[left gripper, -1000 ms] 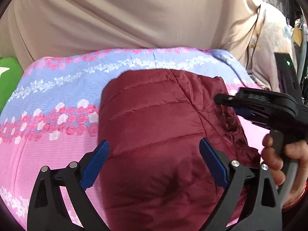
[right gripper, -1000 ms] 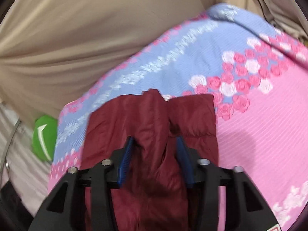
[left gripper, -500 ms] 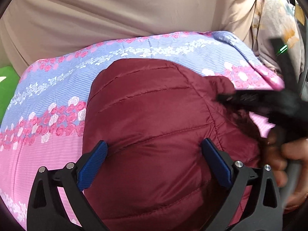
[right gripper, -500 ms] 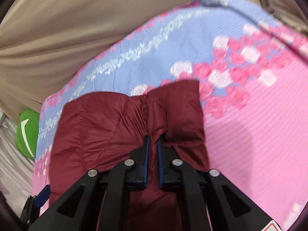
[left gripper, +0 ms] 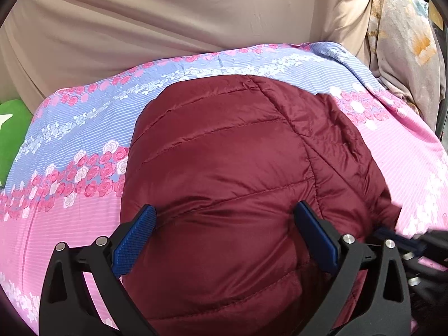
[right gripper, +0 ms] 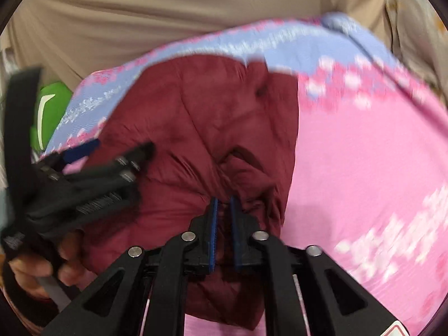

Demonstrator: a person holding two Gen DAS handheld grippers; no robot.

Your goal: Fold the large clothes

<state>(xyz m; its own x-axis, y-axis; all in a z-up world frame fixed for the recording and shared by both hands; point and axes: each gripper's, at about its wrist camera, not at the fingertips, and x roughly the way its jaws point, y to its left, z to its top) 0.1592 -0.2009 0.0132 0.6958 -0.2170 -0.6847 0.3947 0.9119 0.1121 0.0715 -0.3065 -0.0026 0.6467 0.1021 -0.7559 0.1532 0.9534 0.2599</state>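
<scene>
A maroon quilted jacket (left gripper: 224, 168) is lying bunched into a rounded bundle on the flowered bedspread (left gripper: 70, 145), sitting nearer the bedspread's far edge, where the blue band meets the beige fabric backdrop (left gripper: 168, 14), than its right side, which is showing bare pink. The right gripper (right gripper: 222, 218) is pinching a ridge of the jacket's fabric at the bundle's near right side; its blue pads are nearly together with cloth gathered between them, probably so that flap can be carried over as a fold. The left gripper (left gripper: 224, 224) is hovering over the near part of the jacket with its fingers (left gripper: 134, 238) spread wide, straddling the padded surface and gripping nothing; whether the pads are touching the cloth is unclear. Likely it is being kept there to steady the bulk while the other side is working. The right wrist view is blurring, so fine detail is lost. A green object (left gripper: 11, 128) is peeking out past the bedspread's left edge. Puffy, slick fabric like this is apt to spring back, so the fold will probably need pressing down.
</scene>
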